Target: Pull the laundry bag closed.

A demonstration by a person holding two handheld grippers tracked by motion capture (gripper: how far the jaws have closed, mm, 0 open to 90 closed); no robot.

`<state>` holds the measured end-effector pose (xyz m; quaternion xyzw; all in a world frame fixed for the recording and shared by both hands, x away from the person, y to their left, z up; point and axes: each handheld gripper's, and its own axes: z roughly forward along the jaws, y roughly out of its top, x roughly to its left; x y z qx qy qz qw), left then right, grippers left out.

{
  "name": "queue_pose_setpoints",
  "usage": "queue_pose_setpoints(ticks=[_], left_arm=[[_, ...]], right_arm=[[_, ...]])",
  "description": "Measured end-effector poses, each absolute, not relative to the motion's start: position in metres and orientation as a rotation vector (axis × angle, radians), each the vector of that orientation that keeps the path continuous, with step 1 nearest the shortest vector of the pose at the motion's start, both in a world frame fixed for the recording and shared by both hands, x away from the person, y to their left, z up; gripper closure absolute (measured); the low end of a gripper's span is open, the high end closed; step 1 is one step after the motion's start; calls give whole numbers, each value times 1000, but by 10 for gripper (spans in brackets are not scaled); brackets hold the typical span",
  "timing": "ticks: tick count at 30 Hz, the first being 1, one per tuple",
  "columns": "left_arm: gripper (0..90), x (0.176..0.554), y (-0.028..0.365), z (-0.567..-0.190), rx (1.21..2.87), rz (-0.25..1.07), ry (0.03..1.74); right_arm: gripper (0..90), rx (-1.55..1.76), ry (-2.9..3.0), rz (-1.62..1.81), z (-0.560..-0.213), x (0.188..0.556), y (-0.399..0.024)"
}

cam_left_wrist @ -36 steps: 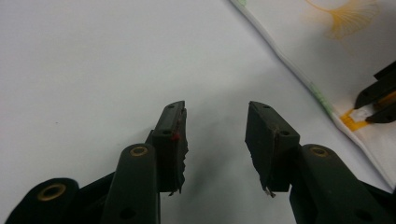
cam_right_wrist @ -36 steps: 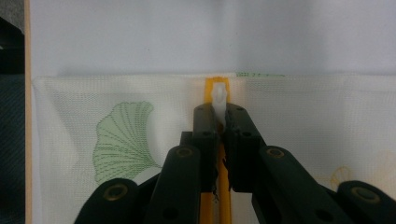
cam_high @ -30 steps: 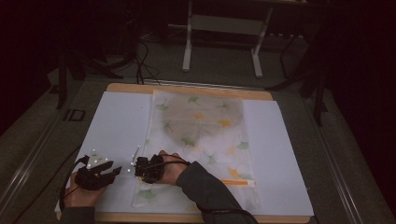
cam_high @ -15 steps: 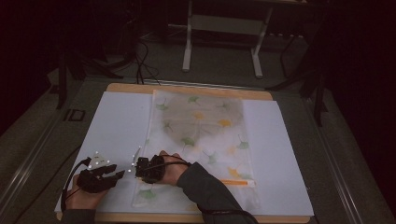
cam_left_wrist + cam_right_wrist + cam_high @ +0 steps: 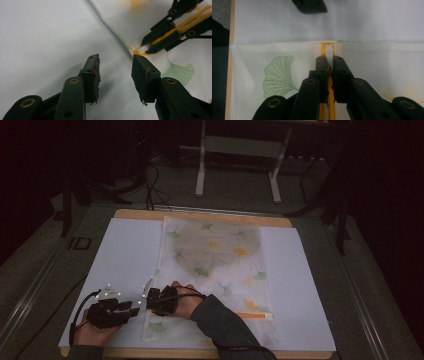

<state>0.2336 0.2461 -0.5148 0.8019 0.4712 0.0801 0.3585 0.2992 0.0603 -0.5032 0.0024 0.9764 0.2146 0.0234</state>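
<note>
Right gripper point(image 5: 330, 65) stayed clamped on the white zipper pull point(image 5: 329, 53) of my mesh bag point(image 5: 215, 265); left gripper point(image 5: 115, 72) gaped empty, probably just clear of its edge.

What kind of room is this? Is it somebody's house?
Probably not a house; more likely a lab or workshop. A bare wooden table stands on grey floor, cables trail behind it, a metal stand sits beyond, and the surroundings are dark.

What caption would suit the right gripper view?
Right claw shut on the white zipper pull at the end of a leaf-print mesh bag.
</note>
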Motion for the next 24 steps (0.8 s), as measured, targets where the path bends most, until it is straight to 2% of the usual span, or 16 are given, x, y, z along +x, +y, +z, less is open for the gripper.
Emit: queue_pose_setpoints(ticks=[10,24], left_arm=[[578,236,238,-516,2064,46,1161],[588,241,222,-524,2102,-36,1159]], right_arm=[[844,7,3010,676,-501,299,58],[845,1,2996,711,-499,298,54]])
